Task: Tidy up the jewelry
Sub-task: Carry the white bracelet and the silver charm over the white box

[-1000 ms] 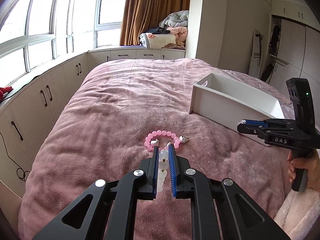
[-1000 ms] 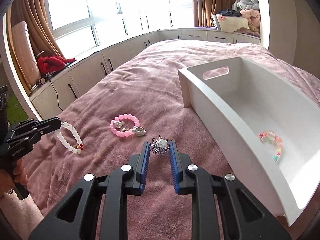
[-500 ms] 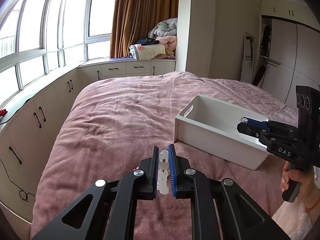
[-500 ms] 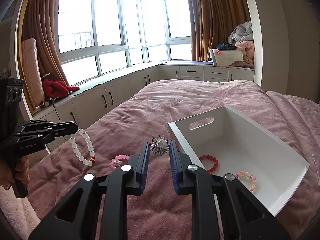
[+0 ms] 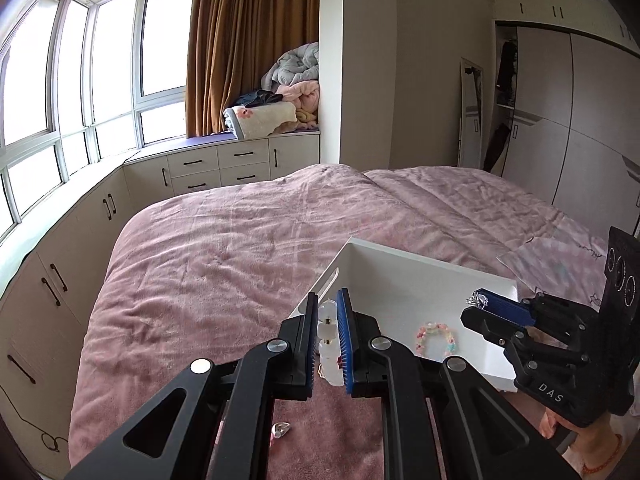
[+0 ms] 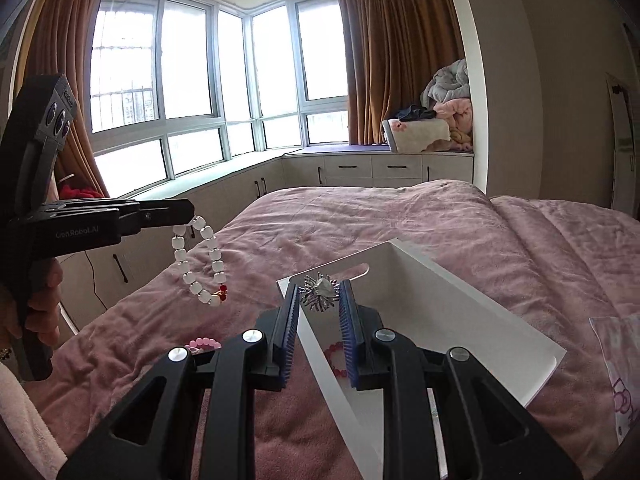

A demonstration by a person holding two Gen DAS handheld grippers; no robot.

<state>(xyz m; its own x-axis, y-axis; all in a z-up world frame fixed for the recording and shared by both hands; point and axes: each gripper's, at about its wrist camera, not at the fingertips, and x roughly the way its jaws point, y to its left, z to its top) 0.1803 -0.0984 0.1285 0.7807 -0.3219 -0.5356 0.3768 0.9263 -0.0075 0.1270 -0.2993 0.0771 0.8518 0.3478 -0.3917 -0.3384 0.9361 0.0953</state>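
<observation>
The left gripper (image 5: pixel 329 334) clamps a white bracelet (image 6: pixel 200 264) that hangs straight down, long axis vertical, beside the tray (image 5: pixel 404 276). The right gripper (image 6: pixel 320 312) pinches a spiky silver brooch (image 6: pixel 320 292) over the tray — spikes fanned outward. Half a second ago both were lower; a pastel bracelet (image 5: pixel 435 336) now shows inside.

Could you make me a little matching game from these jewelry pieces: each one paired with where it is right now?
Things:
1. white bracelet
2. silver brooch
3. pastel bracelet
4. pink bracelet

Places:
A. lying in the white box
B. held in the right tongs
C. on the bed
D. hanging from the left tongs

Pairs: 1-D, 2-B, 3-A, 4-C
</observation>
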